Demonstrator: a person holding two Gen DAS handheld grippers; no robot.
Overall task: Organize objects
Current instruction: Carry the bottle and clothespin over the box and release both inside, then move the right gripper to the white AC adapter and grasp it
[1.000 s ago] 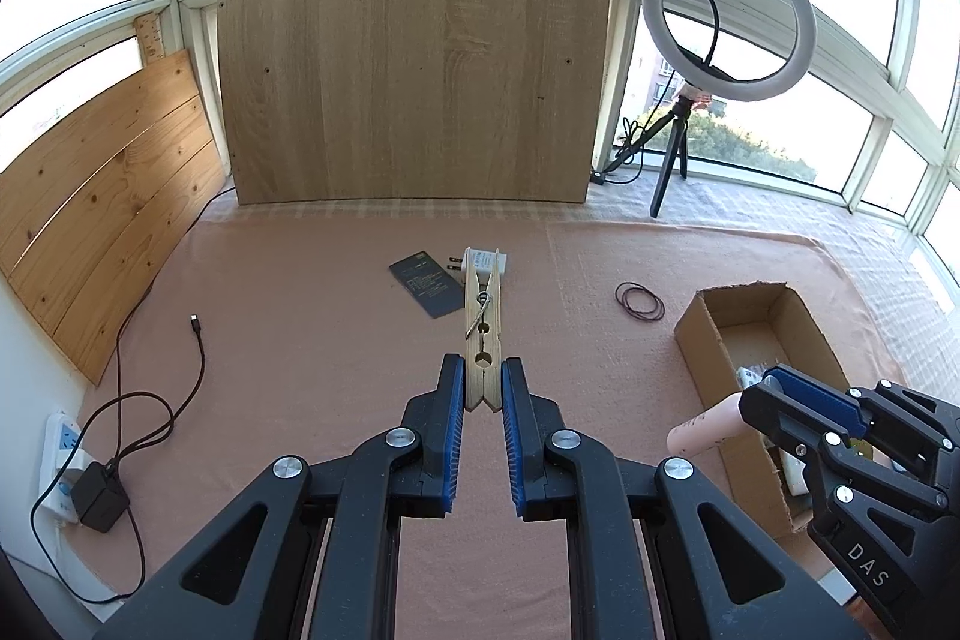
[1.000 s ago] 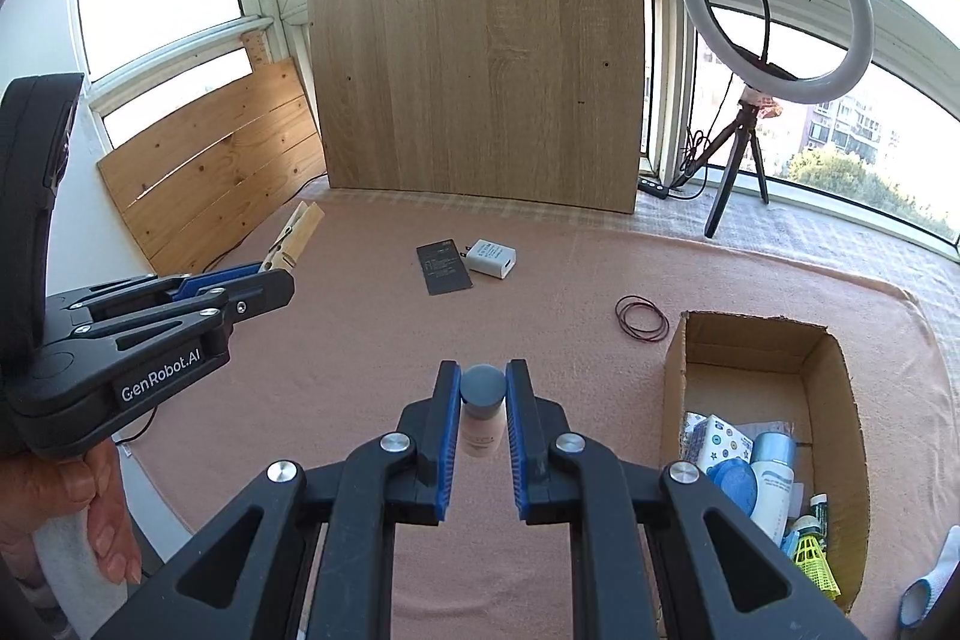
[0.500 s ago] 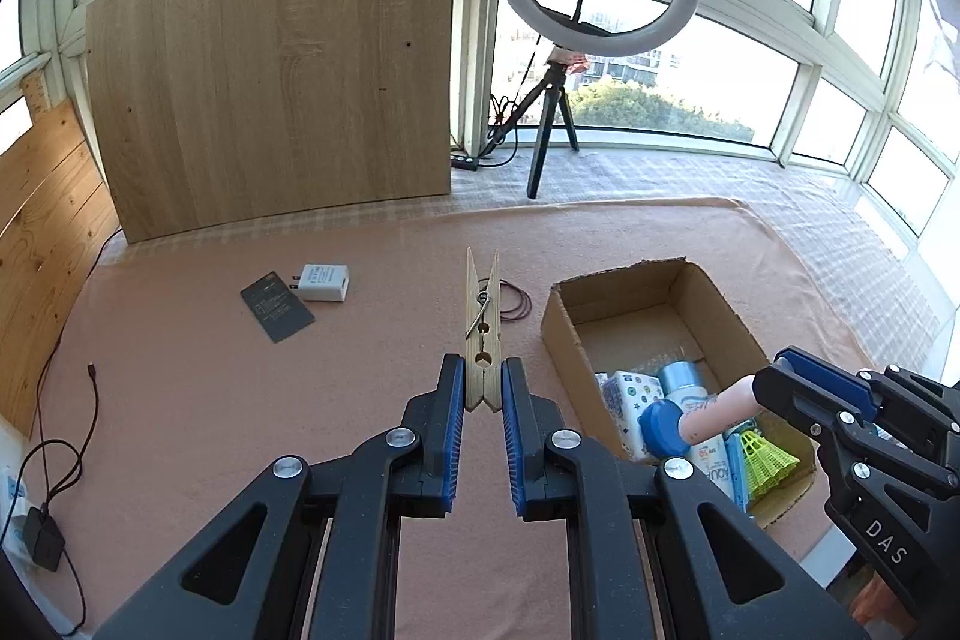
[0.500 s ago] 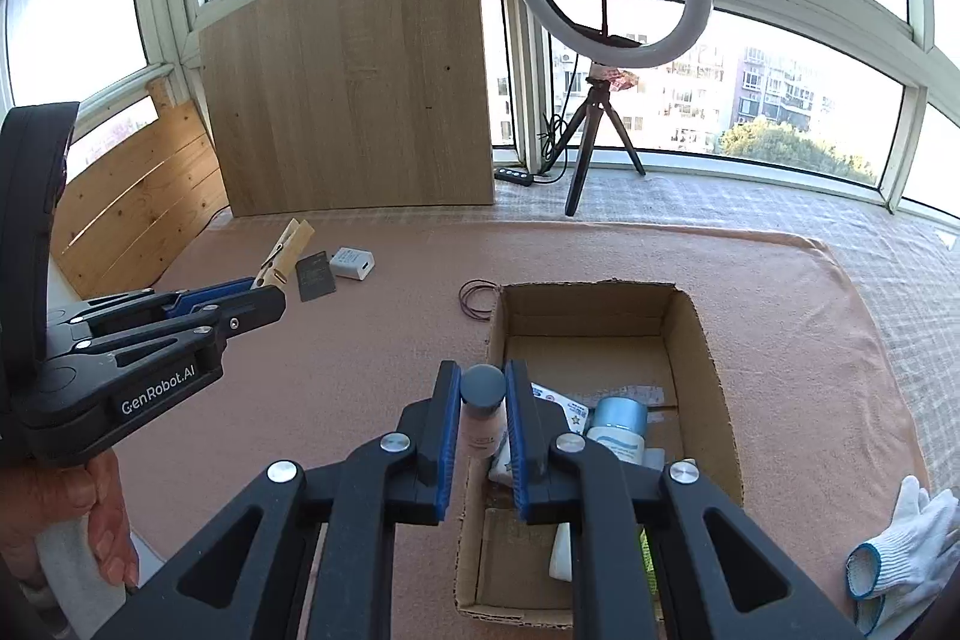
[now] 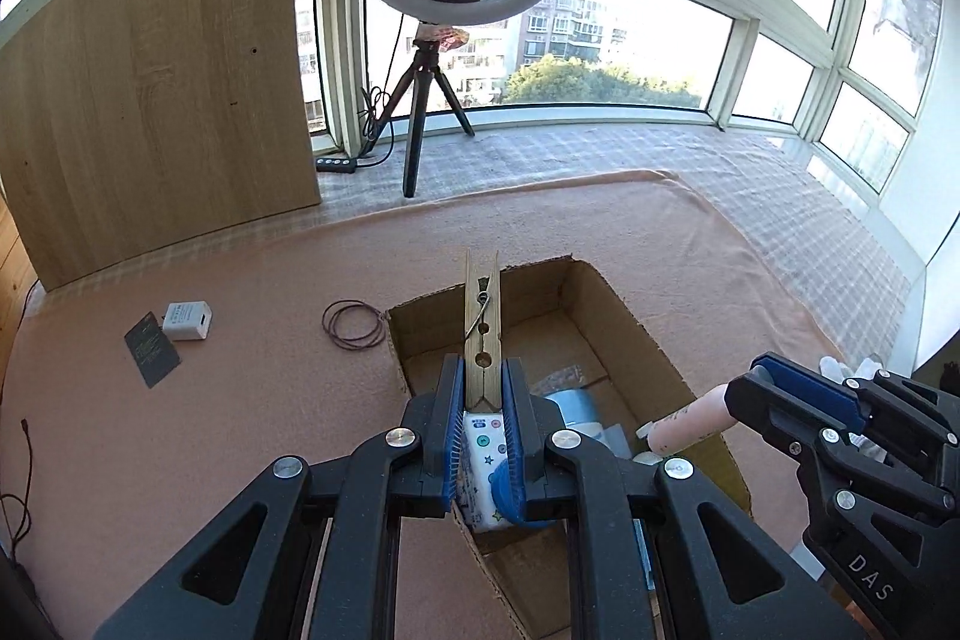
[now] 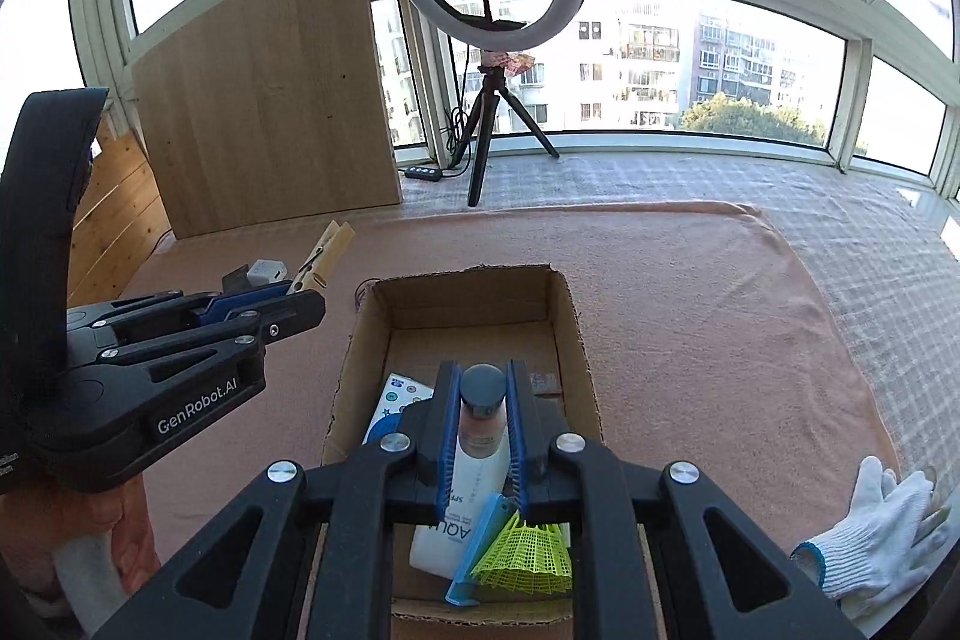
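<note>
The left gripper [image 5: 483,394] squeezes a big wooden clothespin [image 5: 481,322] that hangs over the cardboard box [image 5: 636,322]. To the right, the right gripper [image 6: 483,400] pinches a pink tube with a grey cap [image 6: 482,418] above the same box.

Clothespin [image 5: 480,322] bare matt wood; box [image 6: 576,334] rough brown cardboard; blanket [image 5: 240,436] soft fuzzy pink cloth
</note>
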